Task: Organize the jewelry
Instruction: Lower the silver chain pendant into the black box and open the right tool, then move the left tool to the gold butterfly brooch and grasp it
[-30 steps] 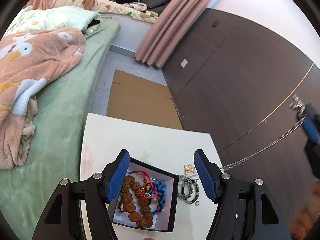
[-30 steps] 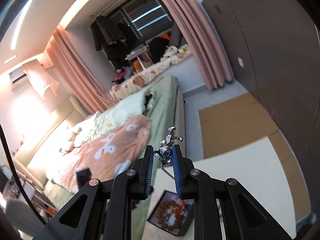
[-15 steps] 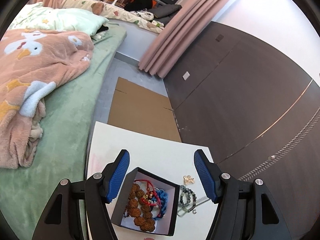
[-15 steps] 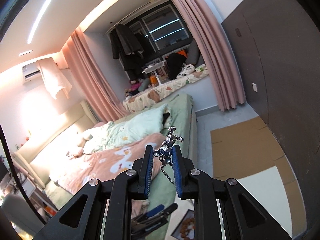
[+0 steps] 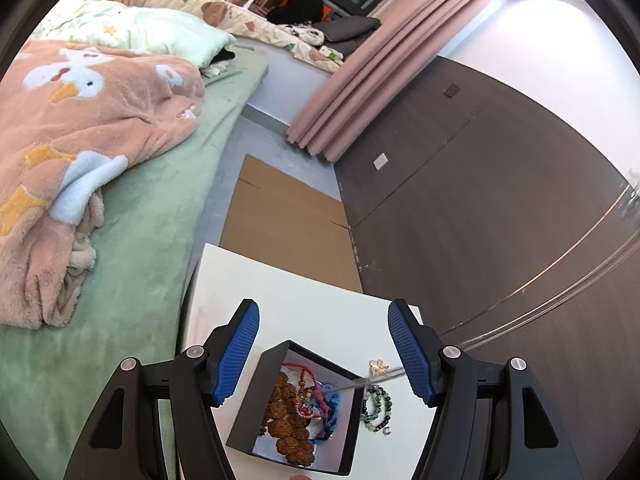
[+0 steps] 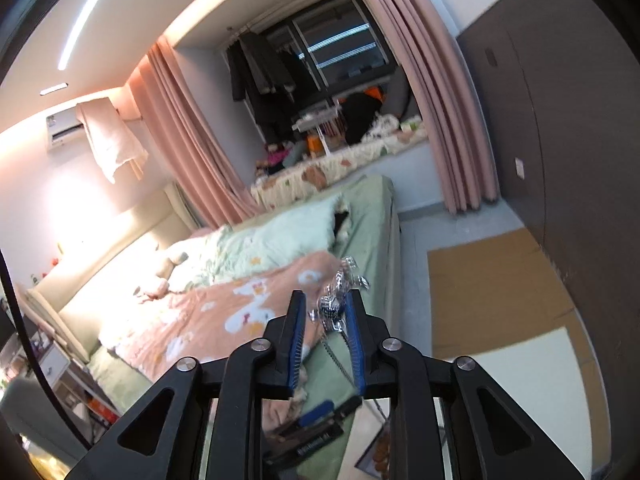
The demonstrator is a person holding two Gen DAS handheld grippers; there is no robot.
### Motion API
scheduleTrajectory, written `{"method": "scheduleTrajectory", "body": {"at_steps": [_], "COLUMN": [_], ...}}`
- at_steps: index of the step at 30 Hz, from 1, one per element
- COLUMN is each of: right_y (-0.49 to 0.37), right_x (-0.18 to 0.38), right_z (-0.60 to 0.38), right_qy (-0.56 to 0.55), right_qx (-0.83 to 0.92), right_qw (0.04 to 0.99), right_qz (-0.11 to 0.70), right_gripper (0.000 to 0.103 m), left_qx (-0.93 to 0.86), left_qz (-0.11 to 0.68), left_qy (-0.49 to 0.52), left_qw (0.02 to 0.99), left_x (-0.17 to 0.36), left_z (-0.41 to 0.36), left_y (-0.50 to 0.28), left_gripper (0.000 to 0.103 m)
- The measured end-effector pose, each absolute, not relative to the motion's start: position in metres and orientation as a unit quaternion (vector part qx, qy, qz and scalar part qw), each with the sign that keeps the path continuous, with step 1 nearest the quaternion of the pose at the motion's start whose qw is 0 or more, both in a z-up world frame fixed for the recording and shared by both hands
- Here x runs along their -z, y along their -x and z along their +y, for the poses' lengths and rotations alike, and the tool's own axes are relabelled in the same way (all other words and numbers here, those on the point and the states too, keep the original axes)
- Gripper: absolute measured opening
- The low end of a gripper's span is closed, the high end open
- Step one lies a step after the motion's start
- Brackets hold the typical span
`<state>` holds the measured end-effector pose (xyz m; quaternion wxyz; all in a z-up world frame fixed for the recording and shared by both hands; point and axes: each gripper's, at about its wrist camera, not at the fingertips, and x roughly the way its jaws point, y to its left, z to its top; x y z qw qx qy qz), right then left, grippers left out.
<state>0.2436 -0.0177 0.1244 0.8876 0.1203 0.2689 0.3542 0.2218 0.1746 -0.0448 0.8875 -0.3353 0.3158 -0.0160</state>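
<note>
A silver chain necklace with a sparkling metal pendant (image 6: 340, 300) is seen between the opening jaws of the right gripper (image 6: 325, 320); the pendant lies against the right-hand pad with a gap at the other, so it is judged released or nearly so, and the chain hangs down from it. In the left wrist view the same chain is seen as a blurred pale line running from the right edge of the picture down into an open black square box with a white lining (image 5: 248, 412), which sits near the surface's near edge. The box holds large brown seed beads (image 5: 286, 412), red cord bracelets (image 5: 306, 380) and a blue cord (image 5: 334, 402). Just beside it, towards the surface's right edge, lie a dark green beaded bracelet (image 5: 376, 406) and a small gold flower brooch (image 5: 378, 367). The left gripper (image 5: 324, 350) is held above the white rectangular surface (image 5: 316, 308) with jaws wide apart and empty, the box below and between them. The chain's long axis runs from the raised right gripper diagonally down to the box; the left gripper is the nearer to the box.
</note>
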Motion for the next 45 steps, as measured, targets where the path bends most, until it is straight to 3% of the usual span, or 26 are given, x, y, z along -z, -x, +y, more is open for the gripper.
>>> {"method": "scheduleTrajectory", "body": {"at_steps": [2,3,26,45], "right_y": [-0.248,-0.249,-0.305,-0.310], "right_x": [-0.112,-0.106,0.081,0.134], "right_z": [-0.023,-0.027,-0.197,-0.248], "right_qy": [-0.134,-0.139,-0.314,-0.337], "right_qx": [-0.350,-0.345,-0.165,-0.128], "right_qw": [0.886,0.887,0.840,0.792], "right_qz": [0.274,0.273,0.411,0.493], "right_gripper": [0.071,0.072,0.072,0.072], "left_qx": [0.017,0.017,0.043,0.093], "left_qz": [0.316,0.317,0.371,0.440], "left_qy": [0.334,0.332,0.235,0.135], "left_qw": [0.888,0.888,0.897,0.883], "left_x": [0.045,0.044,0.055,0.061], "left_z": [0.174,0.173,0.108,0.011], "left_y": [-0.222,-0.222,-0.241,-0.292], "left_gripper": [0.068,0.068,0.068,0.068]}}
